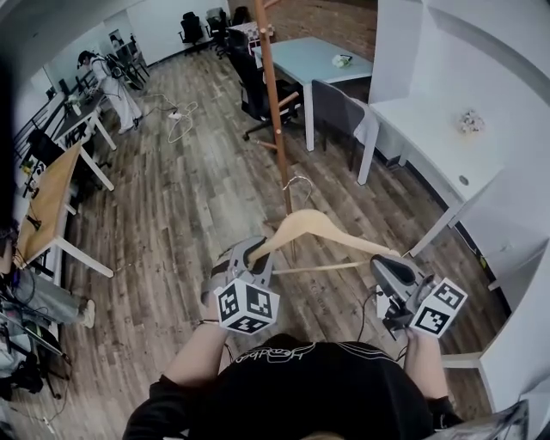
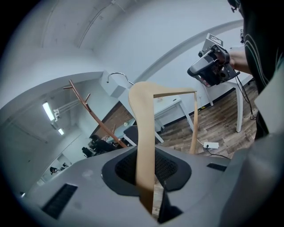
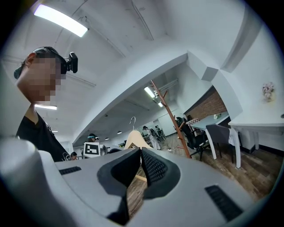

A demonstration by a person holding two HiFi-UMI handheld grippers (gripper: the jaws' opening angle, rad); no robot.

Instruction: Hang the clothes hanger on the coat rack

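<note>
Clamping the left arm of the clothes hanger (image 1: 314, 225) with the left tool (image 1: 258, 252), jaws drawn narrow onto the wood. Pinching its right end with the right tool (image 1: 387, 266), jaws nearly together. Holding it level above the wooden floor (image 1: 172, 215), hook forward, near the coat rack (image 1: 273, 94), not hung yet.

floor (image 1: 172, 223): wood planks | desks (image 1: 430, 129): white | wall (image 1: 326, 21): brick | ceiling lights (image 3: 60, 20): on
</note>
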